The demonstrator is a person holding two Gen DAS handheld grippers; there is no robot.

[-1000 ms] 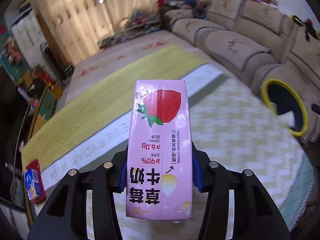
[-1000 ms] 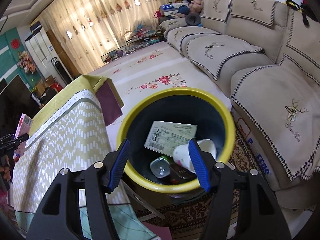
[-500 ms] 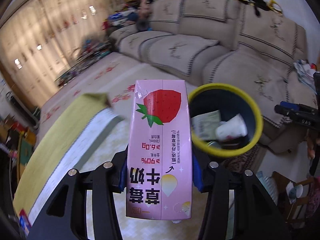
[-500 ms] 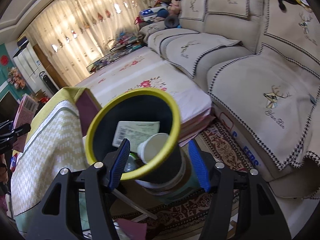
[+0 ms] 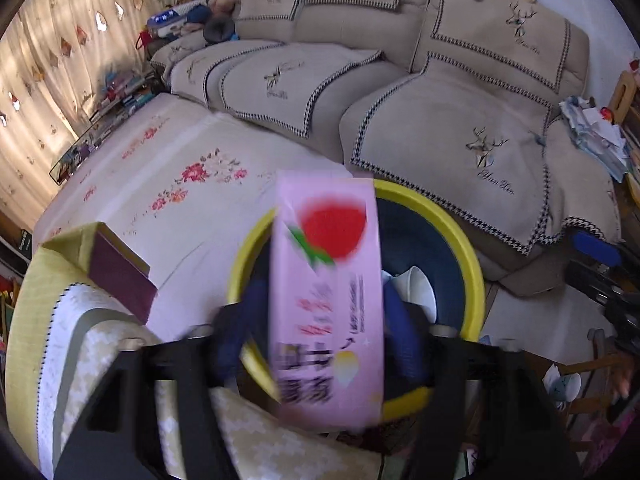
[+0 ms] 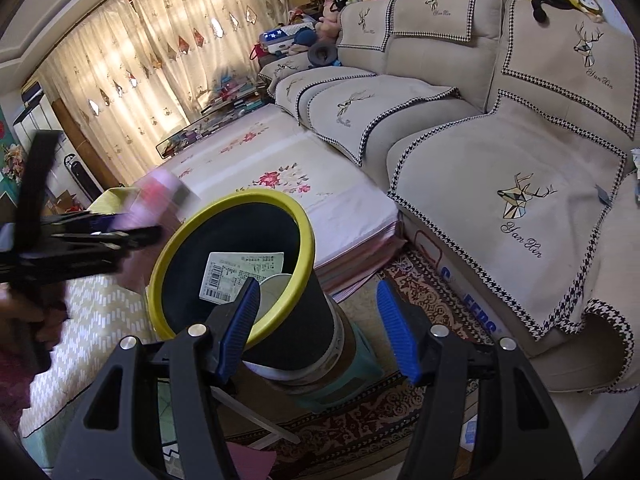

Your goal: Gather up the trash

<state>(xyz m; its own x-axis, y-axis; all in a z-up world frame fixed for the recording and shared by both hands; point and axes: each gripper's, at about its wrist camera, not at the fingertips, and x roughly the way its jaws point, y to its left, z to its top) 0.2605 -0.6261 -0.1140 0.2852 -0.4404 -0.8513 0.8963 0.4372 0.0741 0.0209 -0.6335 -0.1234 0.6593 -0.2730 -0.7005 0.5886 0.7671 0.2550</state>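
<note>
A pink strawberry milk carton (image 5: 324, 300), blurred, stands between the jaws of my left gripper (image 5: 320, 292), right over the mouth of a black bin with a yellow rim (image 5: 460, 248). The jaws are opening, and a gap shows between the left blue pad (image 5: 248, 320) and the carton. Inside the bin lie a white paper cup (image 5: 416, 284) and a printed slip (image 6: 240, 276). In the right wrist view the bin (image 6: 240, 200) is at centre left, the left gripper (image 6: 132, 232) and carton (image 6: 160, 196) at its far rim. My right gripper (image 6: 318, 286) is open and empty, low beside the bin.
A beige sofa (image 6: 500, 180) runs along the right. A flowered mat (image 6: 280, 168) lies behind the bin, which stands on a teal base (image 6: 352, 372) over a patterned rug (image 6: 420, 292). The table with a yellow and white cloth (image 5: 120, 360) is at the left. A hand (image 6: 24, 320) grips the left tool.
My left gripper has swung with the carton from above the table to above the bin, and its jaws have widened. The right gripper has shifted to the bin's right side.
</note>
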